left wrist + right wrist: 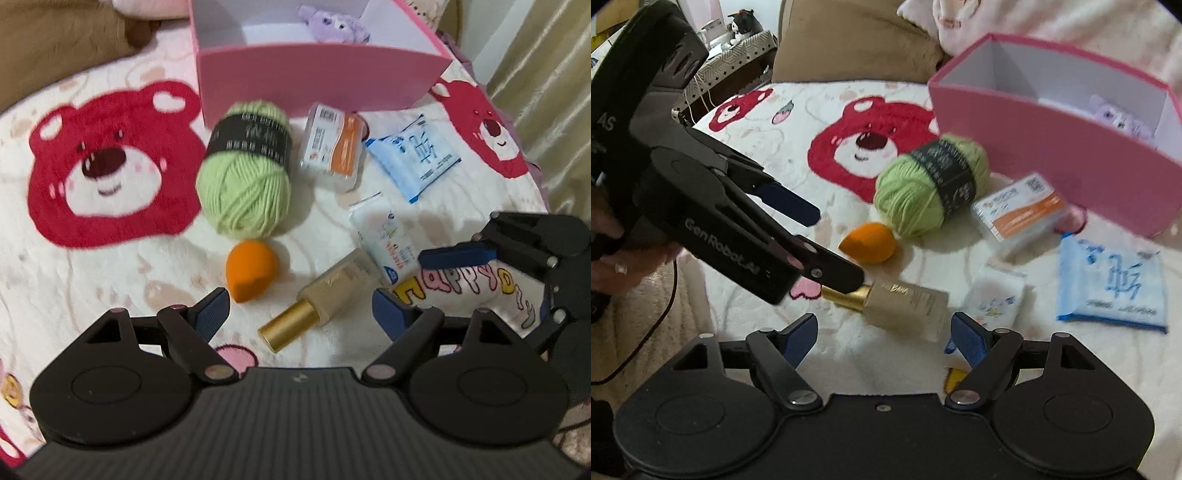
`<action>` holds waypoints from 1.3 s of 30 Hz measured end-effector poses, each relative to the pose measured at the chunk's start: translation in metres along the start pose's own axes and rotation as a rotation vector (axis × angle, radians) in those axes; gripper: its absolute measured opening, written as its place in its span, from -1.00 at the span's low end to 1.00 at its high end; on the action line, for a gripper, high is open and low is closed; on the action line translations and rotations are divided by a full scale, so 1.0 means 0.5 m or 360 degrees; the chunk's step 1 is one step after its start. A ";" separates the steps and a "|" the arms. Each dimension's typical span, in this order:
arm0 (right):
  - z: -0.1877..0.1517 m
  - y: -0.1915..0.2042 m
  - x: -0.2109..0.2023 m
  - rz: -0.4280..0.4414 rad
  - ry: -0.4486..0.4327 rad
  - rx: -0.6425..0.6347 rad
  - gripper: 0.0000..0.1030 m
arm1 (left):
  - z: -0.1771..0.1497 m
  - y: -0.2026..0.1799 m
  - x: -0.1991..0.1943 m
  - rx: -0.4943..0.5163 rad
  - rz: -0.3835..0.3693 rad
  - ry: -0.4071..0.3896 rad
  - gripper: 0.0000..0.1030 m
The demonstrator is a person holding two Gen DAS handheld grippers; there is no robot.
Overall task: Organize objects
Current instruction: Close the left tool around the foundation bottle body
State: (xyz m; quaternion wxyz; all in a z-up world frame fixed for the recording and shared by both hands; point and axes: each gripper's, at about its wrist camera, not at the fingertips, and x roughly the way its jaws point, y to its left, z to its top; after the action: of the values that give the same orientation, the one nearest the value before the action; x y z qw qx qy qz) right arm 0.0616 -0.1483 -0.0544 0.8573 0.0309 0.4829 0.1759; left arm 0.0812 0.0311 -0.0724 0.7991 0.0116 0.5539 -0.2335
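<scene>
Both my grippers stand wide open and hold nothing. From the left wrist, my left gripper [301, 312] hangs over the blanket [110, 280] with the bottle [321, 299] lying between its blue pads [212, 310], its gold cap toward me, no pad touching it. An orange sponge [249, 271] lies just beside the left pad, and the green yarn [245, 173] sits behind it, touching the sponge or nearly so. Further back stands the pink box [317, 79], open on top, with a purple plush [334, 24] inside. Before the box lie a clear case [332, 147] with an orange label and a blue packet [417, 160]; a white packet [384, 240] lies nearer, against the bottle's far end. My right gripper [476, 277] shows at the right edge, jaws apart over the lettering on the blanket. From the right wrist, my right gripper [884, 338] hovers with the bottle [908, 306] just beyond its open pads [967, 339]. My left gripper [836, 247] reaches in from the left, one finger over the gold cap; whether it touches I cannot tell. A hand [613, 254] grips its handle. Sponge [870, 240], yarn [929, 188], case [1021, 212], white packet [995, 299] and blue packet [1112, 284] lie spread before the box [1052, 155], where the plush [1119, 116] peeks over the wall.
</scene>
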 end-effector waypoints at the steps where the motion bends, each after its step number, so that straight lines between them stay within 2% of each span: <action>1: -0.001 0.002 0.009 -0.0012 0.0012 0.0001 0.61 | -0.005 0.005 0.009 -0.0027 -0.0010 0.0005 0.63; 5: -0.011 0.017 0.049 -0.0114 0.0035 -0.0045 0.61 | -0.030 0.023 0.051 -0.0129 0.0005 0.0021 0.60; 7: -0.017 0.029 0.069 -0.0212 0.0018 -0.0099 0.61 | -0.037 0.038 0.071 -0.0177 0.0014 0.0036 0.61; 11: -0.018 0.044 0.100 -0.0308 -0.0009 -0.0134 0.61 | -0.045 0.078 0.084 -0.0348 -0.0138 0.0040 0.48; 13: -0.020 0.040 0.113 -0.0350 -0.0022 -0.0073 0.61 | -0.047 0.080 0.084 -0.0355 -0.0180 0.0017 0.32; 16: -0.022 0.041 0.118 -0.0335 -0.0057 -0.0025 0.61 | -0.054 0.077 0.085 -0.0372 -0.0220 0.0001 0.17; 18: -0.022 0.047 0.127 -0.0342 -0.0053 -0.0032 0.62 | -0.059 0.072 0.085 -0.0379 -0.0224 0.0000 0.16; 22: -0.031 0.071 0.136 -0.0450 -0.0053 -0.0136 0.56 | -0.066 0.074 0.090 -0.0412 -0.0222 -0.0013 0.17; 28: -0.037 0.049 0.144 -0.0403 -0.0048 -0.0027 0.47 | -0.061 0.074 0.103 -0.0413 -0.0216 -0.0012 0.31; 30: -0.040 0.036 0.144 -0.0383 -0.0068 0.0053 0.48 | -0.063 0.077 0.105 -0.0424 -0.0230 -0.0027 0.31; 34: -0.048 0.043 0.132 -0.0399 -0.0120 0.0034 0.37 | -0.069 0.073 0.093 -0.0395 -0.0217 -0.0067 0.26; 39: -0.045 0.048 0.110 -0.0398 -0.0147 0.0046 0.35 | -0.070 0.051 0.073 -0.0327 -0.0207 -0.0128 0.22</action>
State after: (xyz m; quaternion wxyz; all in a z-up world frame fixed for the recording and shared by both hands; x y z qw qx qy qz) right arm 0.0623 -0.1103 -0.1057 0.8933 -0.0092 0.4455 0.0592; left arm 0.0703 0.0502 -0.1245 0.8007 -0.1158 0.5420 -0.2272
